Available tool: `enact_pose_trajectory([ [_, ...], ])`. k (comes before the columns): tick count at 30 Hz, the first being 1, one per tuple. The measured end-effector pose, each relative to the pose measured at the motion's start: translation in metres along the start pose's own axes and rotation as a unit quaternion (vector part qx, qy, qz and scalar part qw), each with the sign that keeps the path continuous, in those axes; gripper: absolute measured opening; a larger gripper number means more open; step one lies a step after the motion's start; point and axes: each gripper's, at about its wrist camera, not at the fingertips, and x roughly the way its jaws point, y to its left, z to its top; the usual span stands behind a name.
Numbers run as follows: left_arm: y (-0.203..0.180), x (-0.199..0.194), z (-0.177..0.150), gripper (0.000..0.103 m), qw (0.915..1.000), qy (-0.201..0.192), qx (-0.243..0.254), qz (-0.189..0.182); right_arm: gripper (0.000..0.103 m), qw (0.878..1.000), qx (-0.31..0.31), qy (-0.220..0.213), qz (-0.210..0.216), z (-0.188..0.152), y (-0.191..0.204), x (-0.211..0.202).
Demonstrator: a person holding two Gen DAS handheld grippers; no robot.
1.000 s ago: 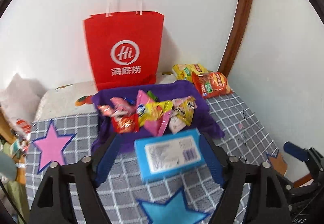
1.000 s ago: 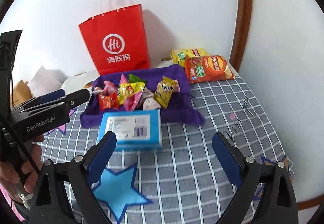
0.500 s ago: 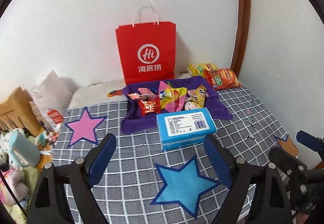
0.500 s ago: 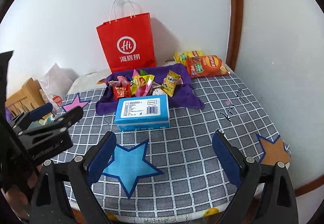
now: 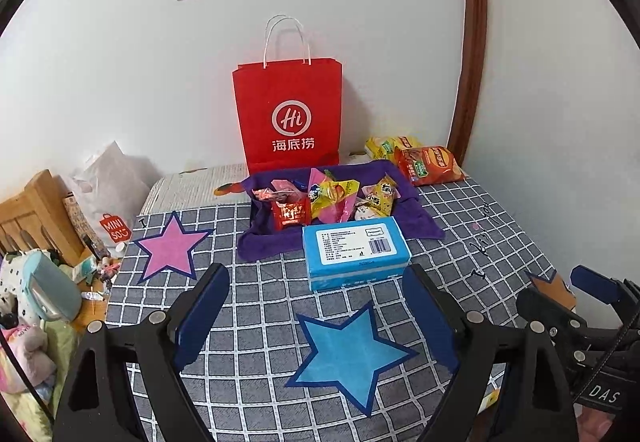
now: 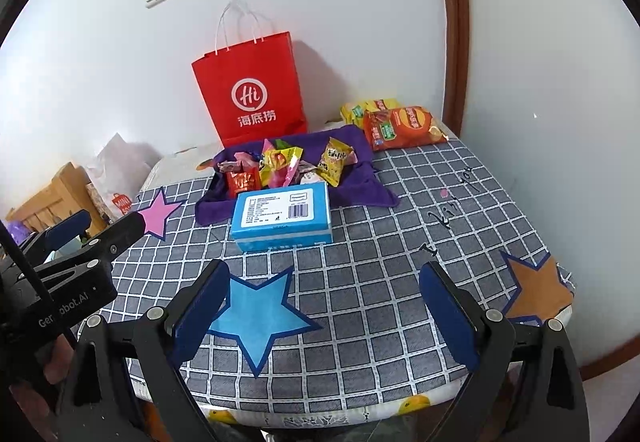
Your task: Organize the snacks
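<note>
Several small snack packets (image 5: pixel 328 198) (image 6: pixel 280 164) lie heaped on a purple cloth (image 5: pixel 424 226) (image 6: pixel 372 194) at the back of a grey checked table (image 5: pixel 260 306) (image 6: pixel 380 282). A blue box (image 5: pixel 354 252) (image 6: pixel 282 216) lies just in front of the cloth. Two chip bags (image 5: pixel 430 164) (image 6: pixel 402 124) lie at the back right. My left gripper (image 5: pixel 316 306) is open and empty, held back from the box. My right gripper (image 6: pixel 324 302) is open and empty, further back near the table's front edge.
A red paper bag (image 5: pixel 288 118) (image 6: pixel 250 90) stands against the wall behind the cloth. Clutter and a wooden rack (image 5: pixel 36 218) stand left of the table. A wall with a brown door frame (image 5: pixel 474 42) closes the right side.
Both grippers have pulled back and up from the box and the cloth, so more of the table shows. The left gripper, earlier open around the box, now stands clear of it.
</note>
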Motion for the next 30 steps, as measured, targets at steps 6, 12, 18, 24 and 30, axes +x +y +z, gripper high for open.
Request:
enact_pose_trajectory([
  [6, -0.0006, -0.0035, -0.002, 0.088, 1.0, -0.003, -0.002, -0.001, 0.095, 1.0, -0.005, -0.001, -0.005, -0.0017, 0.0018, -0.0009],
  [12, 0.0026, -0.0035, -0.0027, 0.088, 1.0, -0.001, -0.007, -0.004, 0.095, 1.0, -0.012, -0.003, -0.008, -0.0025, 0.0065, -0.0013],
  [18, 0.0043, -0.0024, -0.0042, 0.088, 0.9999, 0.001, -0.01, -0.004, 0.095, 1.0, -0.015, -0.002, -0.01, -0.0028, 0.0079, 0.0004],
  [24, 0.0048, -0.0017, -0.0046, 0.088, 0.9999, 0.0, -0.012, -0.006, 0.095, 1.0, -0.015, -0.003, -0.011, -0.0028, 0.0083, 0.0007],
  [30, 0.0044, -0.0013, -0.0052, 0.088, 0.9999, 0.001, -0.013, -0.006, 0.095, 1.0, -0.015, -0.004, -0.011, -0.0022, 0.0069, 0.0003],
])
